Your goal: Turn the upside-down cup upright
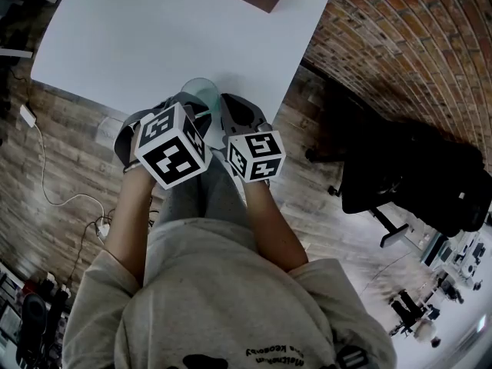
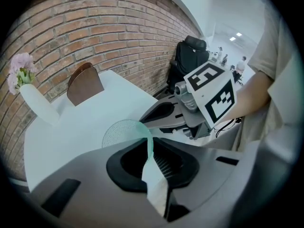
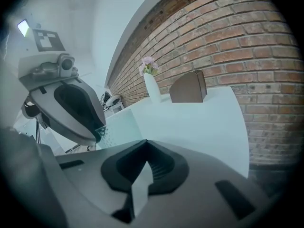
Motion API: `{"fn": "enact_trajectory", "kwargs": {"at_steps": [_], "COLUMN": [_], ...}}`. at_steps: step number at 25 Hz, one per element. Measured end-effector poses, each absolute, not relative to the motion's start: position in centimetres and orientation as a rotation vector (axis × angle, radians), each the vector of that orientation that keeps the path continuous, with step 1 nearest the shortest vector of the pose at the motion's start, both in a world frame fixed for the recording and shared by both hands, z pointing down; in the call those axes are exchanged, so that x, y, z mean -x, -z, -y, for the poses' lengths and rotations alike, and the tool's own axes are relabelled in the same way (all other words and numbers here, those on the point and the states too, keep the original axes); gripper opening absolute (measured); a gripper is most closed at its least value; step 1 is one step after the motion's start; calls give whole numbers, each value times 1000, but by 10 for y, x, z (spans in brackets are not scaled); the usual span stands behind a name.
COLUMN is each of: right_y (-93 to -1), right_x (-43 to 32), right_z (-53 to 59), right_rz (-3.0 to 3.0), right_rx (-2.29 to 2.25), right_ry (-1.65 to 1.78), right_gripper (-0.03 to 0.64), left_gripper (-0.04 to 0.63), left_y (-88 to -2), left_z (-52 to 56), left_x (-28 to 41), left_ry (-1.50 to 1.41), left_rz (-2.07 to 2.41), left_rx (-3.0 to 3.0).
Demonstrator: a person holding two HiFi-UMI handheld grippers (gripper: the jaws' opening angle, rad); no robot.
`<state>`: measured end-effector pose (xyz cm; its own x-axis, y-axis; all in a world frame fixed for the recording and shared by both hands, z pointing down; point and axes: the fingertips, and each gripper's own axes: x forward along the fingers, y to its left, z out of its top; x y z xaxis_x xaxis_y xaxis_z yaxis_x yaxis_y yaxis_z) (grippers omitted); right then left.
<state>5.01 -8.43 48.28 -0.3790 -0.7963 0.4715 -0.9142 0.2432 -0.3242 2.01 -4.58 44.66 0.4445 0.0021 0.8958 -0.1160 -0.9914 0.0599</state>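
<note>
Left tool [image 2: 151, 148] clamped on the thin wall of a see-through cup [image 2: 121, 133], likely light, bendy and slippery; right tool [image 3: 144, 153] closed, empty.

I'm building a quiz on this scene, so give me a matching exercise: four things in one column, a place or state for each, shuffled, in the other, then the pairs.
1. translucent greenish plastic cup
2. tall white vase
3. brown arch-topped wooden stand
4. right gripper

A. jaws together, nothing between them
B. holds pink flowers
C. wall pinched in the left gripper
D. stands right of the vase in both gripper views

Pairs: 1-C, 2-B, 3-D, 4-A
</note>
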Motion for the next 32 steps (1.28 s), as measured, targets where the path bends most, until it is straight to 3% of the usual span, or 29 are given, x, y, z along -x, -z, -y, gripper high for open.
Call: {"fn": "enact_trajectory", "kwargs": {"at_steps": [13,23,32], "right_y": [-482,-446,-355], "right_x": [-51,-57,-45], "right_z": [82,85,82], "right_rz": [2294,2299,2382], "right_rx": [-1620,-1686,-1735], "right_ry": [-822,-712,-481], "right_gripper": [6,6,6], "left_gripper": [38,30,9], "left_y": [-432,-389,-333], "left_z": [47,73,81], "left_x": [-17,-7,11], "left_ry": [-1495,-1015,-642], "left_rz": [156,482,923], "left_rx": [-2610,-2663,-2717]}}
